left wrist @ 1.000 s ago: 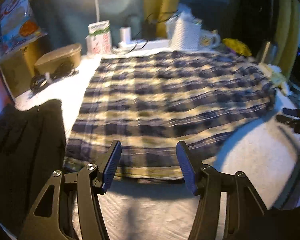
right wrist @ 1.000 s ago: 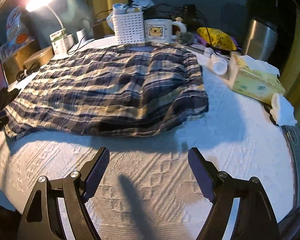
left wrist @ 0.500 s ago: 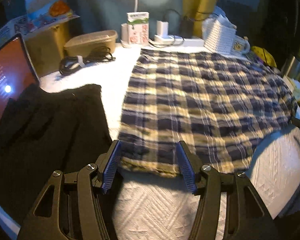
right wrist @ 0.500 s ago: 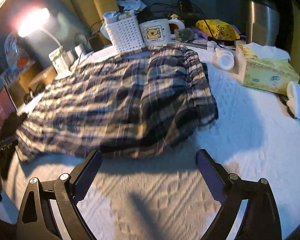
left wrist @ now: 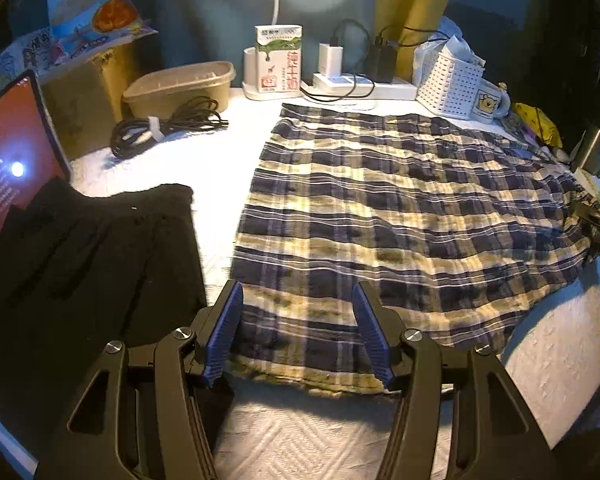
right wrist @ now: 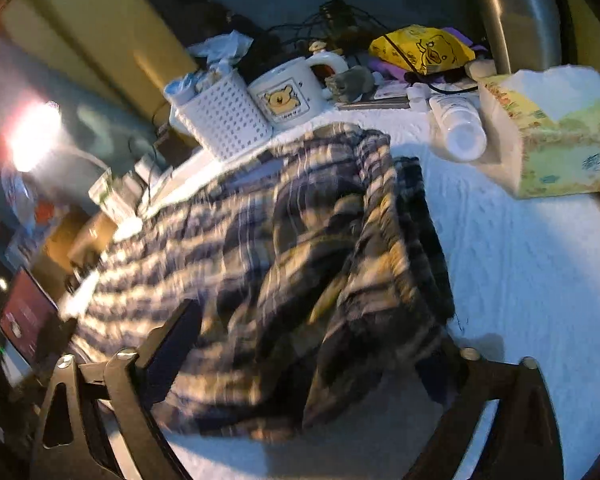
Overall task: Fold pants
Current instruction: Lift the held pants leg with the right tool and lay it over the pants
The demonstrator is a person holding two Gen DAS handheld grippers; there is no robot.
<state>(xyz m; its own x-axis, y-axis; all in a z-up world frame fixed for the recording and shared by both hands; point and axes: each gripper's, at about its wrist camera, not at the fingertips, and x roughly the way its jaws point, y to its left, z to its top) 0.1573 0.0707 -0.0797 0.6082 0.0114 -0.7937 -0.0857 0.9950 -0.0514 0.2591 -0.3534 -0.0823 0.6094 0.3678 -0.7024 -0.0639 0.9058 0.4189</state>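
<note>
1. plaid, navy and cream – the pants [left wrist: 400,220] lie spread flat on our white textured cloth [left wrist: 320,440], beside a black garment [left wrist: 80,264].
2. our left gripper [left wrist: 298,332] stands spread over the pants' near hem, pads clear of the fabric.
3. our right gripper [right wrist: 312,364] has just been closing – jaws wide, bunched waistband between them, not pinched.
4. a bear mug [right wrist: 288,94] stands behind.

Home desk corner: mug [left wrist: 490,102], tissue box [right wrist: 552,136], power strip [left wrist: 364,84].
</note>
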